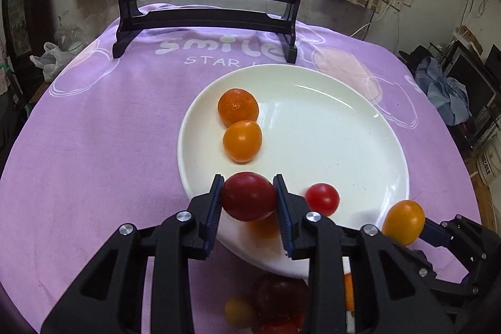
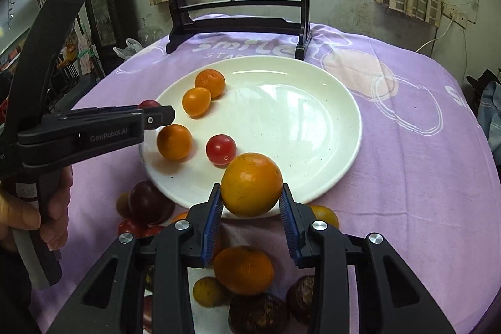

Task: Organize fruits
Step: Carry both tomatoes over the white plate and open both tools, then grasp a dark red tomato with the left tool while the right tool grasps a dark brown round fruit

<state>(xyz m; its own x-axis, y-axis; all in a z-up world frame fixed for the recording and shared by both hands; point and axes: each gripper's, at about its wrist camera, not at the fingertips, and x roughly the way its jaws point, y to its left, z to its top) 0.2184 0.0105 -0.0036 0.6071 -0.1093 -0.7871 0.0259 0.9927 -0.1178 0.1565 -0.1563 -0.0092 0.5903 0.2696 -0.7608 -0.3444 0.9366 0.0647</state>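
the left gripper [image 1: 249,197] clasps a dark red tomato [image 1: 249,196] and the right gripper [image 2: 252,197] clasps an orange [image 2: 251,184], both over the plate's [image 2: 328,115] near rim.

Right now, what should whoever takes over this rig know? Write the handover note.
Left gripper: shut on a dark red tomato over the white plate's near-left rim.
Right gripper: shut on an orange fruit at the near rim.
On the plate: two orange fruits, a mandarin, a small red tomato.
Left: set down both, then move the pile beside the plate.
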